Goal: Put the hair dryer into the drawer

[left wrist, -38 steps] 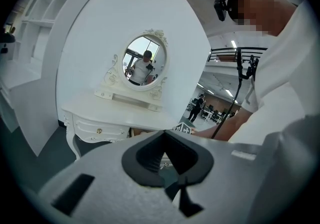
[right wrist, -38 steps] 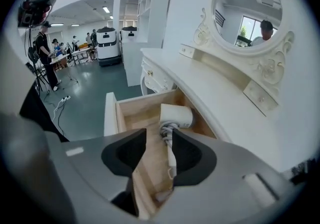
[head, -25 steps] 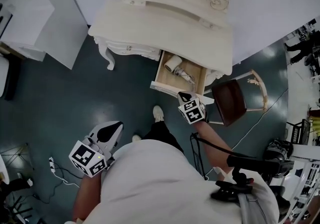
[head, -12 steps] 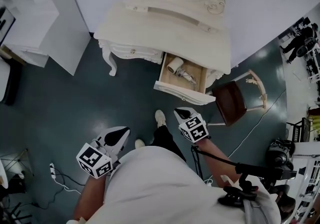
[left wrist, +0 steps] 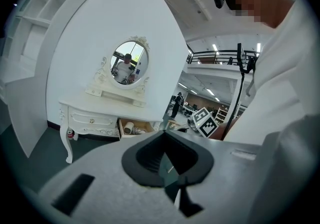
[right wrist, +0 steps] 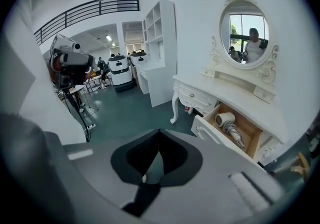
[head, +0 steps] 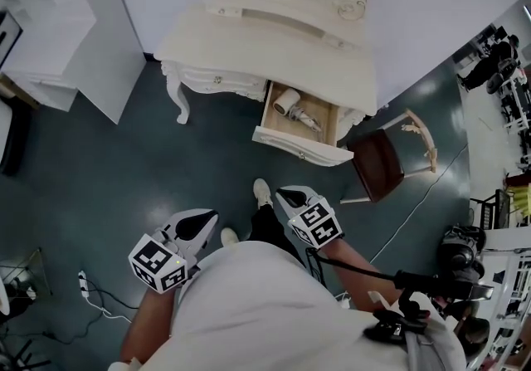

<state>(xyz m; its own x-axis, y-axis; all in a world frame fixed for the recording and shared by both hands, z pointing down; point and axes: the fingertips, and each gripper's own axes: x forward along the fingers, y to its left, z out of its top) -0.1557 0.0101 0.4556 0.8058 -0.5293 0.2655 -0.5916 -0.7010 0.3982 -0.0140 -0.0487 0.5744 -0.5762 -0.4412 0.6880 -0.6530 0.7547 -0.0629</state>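
The white hair dryer [head: 288,104] lies with its coiled cord in the open wooden drawer [head: 300,148] of the cream dressing table [head: 274,37]. The right gripper view shows the hair dryer [right wrist: 225,118] at the drawer's [right wrist: 252,140] back end. My right gripper [head: 282,192] is shut and empty, held near the person's body, well short of the drawer front. My left gripper [head: 209,216] hangs low at the left, also shut with nothing in it. In each gripper view, the left gripper [left wrist: 164,140] and the right gripper [right wrist: 159,137] show their jaws meeting at the tips.
A brown-seated chair [head: 380,163] stands just right of the drawer. A white shelf unit [head: 50,21] is at the far left. The person's shoes [head: 261,191] stand on the dark green floor before the drawer. Cables [head: 90,285] lie bottom left, camera gear [head: 455,249] at right.
My right gripper has drawn back from the drawer front toward the person's body and risen. The left gripper shifted slightly. The hair dryer stays in the open drawer.
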